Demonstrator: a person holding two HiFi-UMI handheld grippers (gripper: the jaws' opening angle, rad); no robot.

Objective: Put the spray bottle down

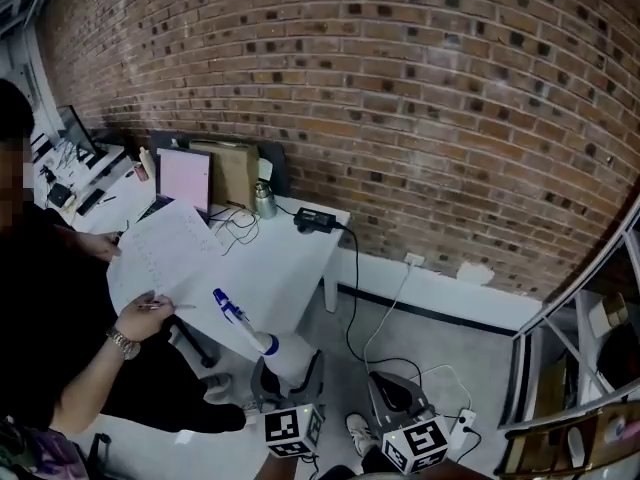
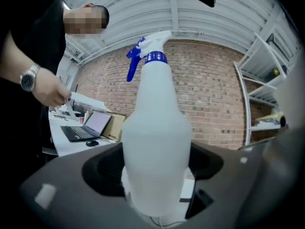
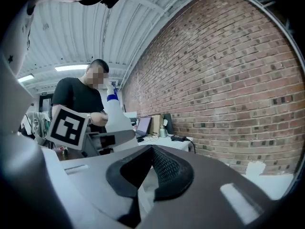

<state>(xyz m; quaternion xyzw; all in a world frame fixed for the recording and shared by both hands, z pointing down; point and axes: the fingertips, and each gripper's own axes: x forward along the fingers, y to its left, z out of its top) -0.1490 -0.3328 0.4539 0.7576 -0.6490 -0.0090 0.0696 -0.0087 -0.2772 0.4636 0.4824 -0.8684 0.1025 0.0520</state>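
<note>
The spray bottle (image 1: 252, 336) is white with a blue trigger head. It hangs tilted in the air beside the white table (image 1: 300, 268), head toward the table. My left gripper (image 1: 288, 378) is shut on its body. In the left gripper view the bottle (image 2: 156, 142) fills the middle, standing up between the two dark jaws of the gripper (image 2: 155, 178). My right gripper (image 1: 395, 396) is low beside the left one, apart from the bottle. Its jaws (image 3: 151, 151) are shut with nothing between them. From the right gripper view the bottle (image 3: 113, 112) shows at left.
A person in black (image 1: 45, 318) stands at the left holding a large paper sheet (image 1: 165, 253) over the table. A laptop (image 1: 183, 180), a brown box (image 1: 232, 171), a metal flask (image 1: 264, 200) and a black adapter (image 1: 317, 220) sit near the brick wall. Cables (image 1: 385, 353) lie on the floor. A metal shelf (image 1: 575, 368) stands at right.
</note>
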